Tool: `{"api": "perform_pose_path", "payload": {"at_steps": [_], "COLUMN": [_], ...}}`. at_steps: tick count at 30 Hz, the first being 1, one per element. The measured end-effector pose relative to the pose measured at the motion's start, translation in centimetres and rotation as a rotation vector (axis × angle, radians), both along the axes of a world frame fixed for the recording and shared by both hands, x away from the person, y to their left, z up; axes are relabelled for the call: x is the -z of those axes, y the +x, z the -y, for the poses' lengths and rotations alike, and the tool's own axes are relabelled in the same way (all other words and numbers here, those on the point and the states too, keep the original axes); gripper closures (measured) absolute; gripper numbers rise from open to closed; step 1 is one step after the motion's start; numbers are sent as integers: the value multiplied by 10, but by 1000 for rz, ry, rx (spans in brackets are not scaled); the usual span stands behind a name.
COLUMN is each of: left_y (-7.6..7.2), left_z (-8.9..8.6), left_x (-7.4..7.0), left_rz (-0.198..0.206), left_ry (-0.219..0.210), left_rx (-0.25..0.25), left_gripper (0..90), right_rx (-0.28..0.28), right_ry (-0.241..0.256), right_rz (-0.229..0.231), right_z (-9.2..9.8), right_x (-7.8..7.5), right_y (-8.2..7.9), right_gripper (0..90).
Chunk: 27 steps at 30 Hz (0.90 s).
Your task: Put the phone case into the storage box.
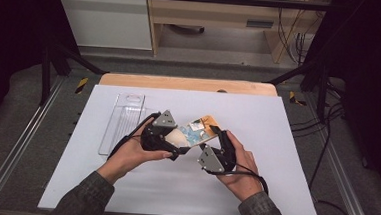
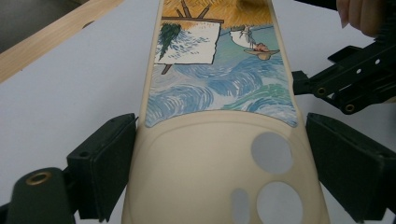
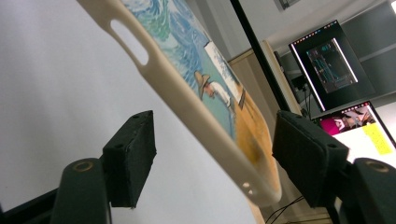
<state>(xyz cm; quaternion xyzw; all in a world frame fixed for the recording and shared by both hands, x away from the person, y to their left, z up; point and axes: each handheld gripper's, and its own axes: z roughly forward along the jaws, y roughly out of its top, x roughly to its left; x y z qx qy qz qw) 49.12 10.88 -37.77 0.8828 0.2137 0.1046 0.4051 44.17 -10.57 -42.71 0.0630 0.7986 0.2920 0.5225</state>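
Two hand-held grippers are meeting over the middle of the table (image 1: 276, 143), with a phone case (image 1: 195, 132) between them. The left hand-held gripper (image 1: 175, 145) is gripping the case at its camera-cutout end: in the left gripper view the two black jaws are pressing against both long edges of the cream case (image 2: 219, 154), just below the painted picture of blue swirls and an easel. The case is being held above the white table, running from the left hand-held gripper toward the far right, printed side up.

The right hand-held gripper (image 1: 218, 138) is sitting at the right of the case, its jaws spread. In the right gripper view the case (image 3: 196, 107) is passing slantwise between the two pads, with a gap showing on each side, so this hand-held gripper is released and not clamping. The left hand (image 1: 133, 154) and right hand (image 1: 242, 166) are each wrapping around their tool, coming in from the near edge.

One clear plastic tray (image 1: 122, 121) is lying flat on the table to the left, just beside the left hand-held gripper. Monitors (image 3: 334, 60) are glowing far behind the case in the right gripper view.
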Motion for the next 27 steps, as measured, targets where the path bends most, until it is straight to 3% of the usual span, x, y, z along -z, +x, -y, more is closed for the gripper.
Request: {"api": "perform_pose_path", "payload": {"at_steps": [7, 20, 27], "left_y": [-4, -7, -5], "left_z": [2, 4, 0], "left_x": [-4, -5, -8], "left_rz": [-3, -18, -36], "left_ry": [8, 31, 25], "left_rx": [13, 21, 5], "left_gripper": [111, 111, 110], "right_rx": [-19, -34, -53], "right_ry": [-26, -6, -8], "right_rz": [9, 14, 16], "right_z": [-3, -2, -3], "right_x": [2, 7, 7], "right_y": [-1, 0, 1], "right_gripper": [364, 449, 553]}}
